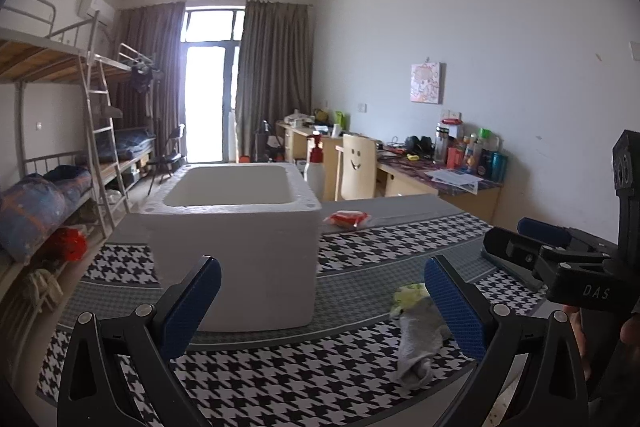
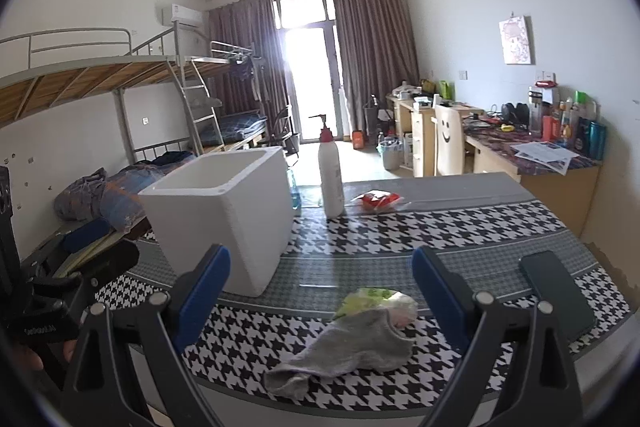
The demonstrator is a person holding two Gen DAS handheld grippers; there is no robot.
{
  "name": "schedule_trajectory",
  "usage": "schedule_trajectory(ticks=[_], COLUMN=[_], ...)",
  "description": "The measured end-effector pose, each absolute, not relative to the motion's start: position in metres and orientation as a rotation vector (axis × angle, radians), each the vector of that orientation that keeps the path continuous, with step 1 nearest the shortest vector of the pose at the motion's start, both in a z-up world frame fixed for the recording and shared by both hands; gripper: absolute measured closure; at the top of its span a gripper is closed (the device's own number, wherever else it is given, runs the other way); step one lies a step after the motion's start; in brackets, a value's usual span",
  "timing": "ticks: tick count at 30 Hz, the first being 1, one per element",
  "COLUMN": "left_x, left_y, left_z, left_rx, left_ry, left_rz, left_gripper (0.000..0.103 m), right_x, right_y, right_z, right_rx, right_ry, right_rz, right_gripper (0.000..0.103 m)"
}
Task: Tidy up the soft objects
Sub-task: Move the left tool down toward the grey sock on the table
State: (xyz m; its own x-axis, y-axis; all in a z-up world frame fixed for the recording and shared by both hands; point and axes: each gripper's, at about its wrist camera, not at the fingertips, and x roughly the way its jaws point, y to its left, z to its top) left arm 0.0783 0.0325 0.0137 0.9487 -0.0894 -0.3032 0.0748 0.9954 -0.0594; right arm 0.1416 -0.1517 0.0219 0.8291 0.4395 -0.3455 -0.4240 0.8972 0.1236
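right wrist: sock (image 2: 352,345) between gripper (image 2: 320,281) fingers

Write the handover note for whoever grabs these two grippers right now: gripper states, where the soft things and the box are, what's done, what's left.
Left gripper: open, holding nothing, facing the white foam box.
Right gripper: open, holding nothing, above the table's near edge, aimed at the grey sock.
Grey sock lies crumpled on the houndstooth cloth, partly over a yellow-green and white soft item, right of the box.
The visible part of the box interior looks empty; its floor is hidden.
Done: nothing visibly packed.
Left: probably pick up the sock and the item under it and put them in the box.
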Motion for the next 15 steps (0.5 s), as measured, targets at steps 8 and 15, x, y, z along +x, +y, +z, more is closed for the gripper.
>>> schedule_trajectory(ticks=[8,15], left_x=[0.087,0.094], left_y=[0.021,0.012], left_z=[0.008,0.005], left_rx=[-0.046,-0.037], left_ry=[0.344,0.366], left_rz=[-0.13,-0.162], left_gripper=[0.001,0.001], right_x=[0.141,0.142], right_y=[-0.163,-0.172], right_z=[0.017,0.015], right_rx=[0.057,0.066], right_ry=[0.391,0.4], right_rz=[0.411,0.38], right_gripper=[0.009,0.009])
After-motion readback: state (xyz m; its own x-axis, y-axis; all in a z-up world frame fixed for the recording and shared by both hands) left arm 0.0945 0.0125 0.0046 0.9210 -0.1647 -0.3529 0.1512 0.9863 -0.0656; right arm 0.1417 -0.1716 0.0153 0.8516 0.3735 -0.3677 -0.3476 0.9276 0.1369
